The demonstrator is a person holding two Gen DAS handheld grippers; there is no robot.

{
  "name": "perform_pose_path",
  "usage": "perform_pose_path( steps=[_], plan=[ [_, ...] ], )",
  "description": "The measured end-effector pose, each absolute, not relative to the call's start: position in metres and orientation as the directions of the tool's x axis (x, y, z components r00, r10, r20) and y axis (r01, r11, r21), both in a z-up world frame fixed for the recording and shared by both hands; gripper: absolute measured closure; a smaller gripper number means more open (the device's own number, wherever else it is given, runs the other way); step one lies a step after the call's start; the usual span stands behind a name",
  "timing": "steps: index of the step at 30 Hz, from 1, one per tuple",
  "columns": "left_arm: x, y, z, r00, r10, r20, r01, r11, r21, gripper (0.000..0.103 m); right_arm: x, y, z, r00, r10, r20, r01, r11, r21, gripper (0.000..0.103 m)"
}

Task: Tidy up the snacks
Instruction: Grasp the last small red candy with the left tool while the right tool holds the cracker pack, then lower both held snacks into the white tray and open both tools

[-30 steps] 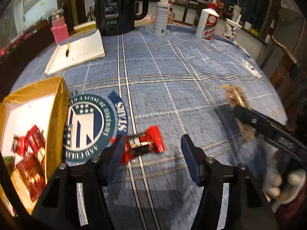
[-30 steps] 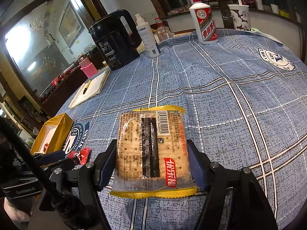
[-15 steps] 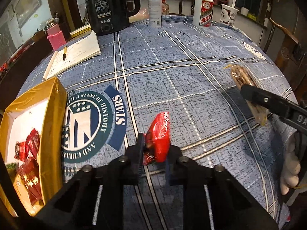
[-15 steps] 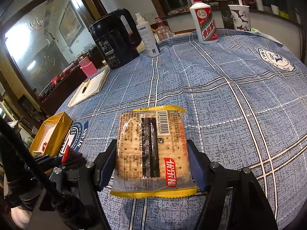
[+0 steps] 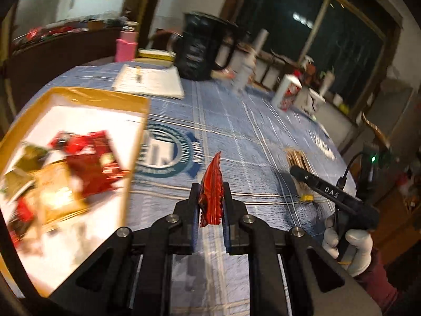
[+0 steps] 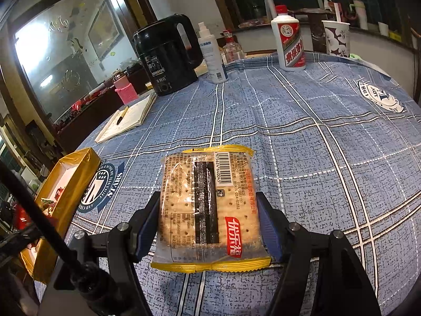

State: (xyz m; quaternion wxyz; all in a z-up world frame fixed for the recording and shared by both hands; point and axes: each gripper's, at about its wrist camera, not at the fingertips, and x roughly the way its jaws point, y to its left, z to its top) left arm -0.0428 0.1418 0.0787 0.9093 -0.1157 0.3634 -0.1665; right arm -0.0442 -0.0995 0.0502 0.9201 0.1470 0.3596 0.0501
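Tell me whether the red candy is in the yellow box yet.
Not yet. The red candy stands on edge, pinched in the left gripper, held above the blue tablecloth beside the yellow box, not inside it.

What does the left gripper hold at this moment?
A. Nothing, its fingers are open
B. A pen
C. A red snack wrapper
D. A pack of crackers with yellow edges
C: in the left wrist view the left gripper is shut on the red snack wrapper, which stands on edge between its fingers above the blue tablecloth, to the right of the yellow box.
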Motion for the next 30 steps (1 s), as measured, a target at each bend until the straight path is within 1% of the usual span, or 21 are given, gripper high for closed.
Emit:
perform_pose_path(
  steps=[4, 8, 15, 19, 22, 26, 30],
  plan=[
    [-0.059, 0.188, 0.089, 0.723, -0.36, -0.59, 0.164, 0.919, -0.36, 0.087, -0.052, -0.085, 0.058, 0.719, 0.207, -0.663, -0.013, 0.958, 0.285, 0.034],
    [-0.073, 0.226, 0.088, 0.754, -0.317, -0.575, 0.102, 0.922, -0.374, 0.087, -0.058, -0.057, 0.079, 0.715, 0.244, -0.655, -0.075, 0.959, 0.275, 0.034],
    [-0.097, 0.266, 0.086, 0.799, -0.204, -0.566, 0.016, 0.948, -0.318, 0.087, -0.068, 0.016, 0.112, 0.695, 0.346, -0.631, -0.22, 0.937, 0.272, 0.034],
    [-0.102, 0.281, 0.08, 0.8, -0.182, -0.571, -0.016, 0.946, -0.324, 0.087, -0.088, 0.056, 0.117, 0.674, 0.406, -0.617, -0.296, 0.914, 0.278, 0.034],
    [-0.106, 0.282, 0.077, 0.803, -0.13, -0.582, -0.044, 0.96, -0.276, 0.087, -0.111, 0.08, 0.119, 0.682, 0.429, -0.592, -0.336, 0.903, 0.268, 0.034],
    [-0.11, 0.279, 0.076, 0.806, -0.105, -0.583, -0.048, 0.969, -0.241, 0.087, -0.129, 0.105, 0.118, 0.68, 0.44, -0.587, -0.368, 0.897, 0.246, 0.034],
    [-0.115, 0.277, 0.077, 0.808, -0.073, -0.585, -0.058, 0.978, -0.202, 0.087, -0.138, 0.119, 0.12, 0.695, 0.41, -0.59, -0.375, 0.907, 0.189, 0.034]
  ],
)
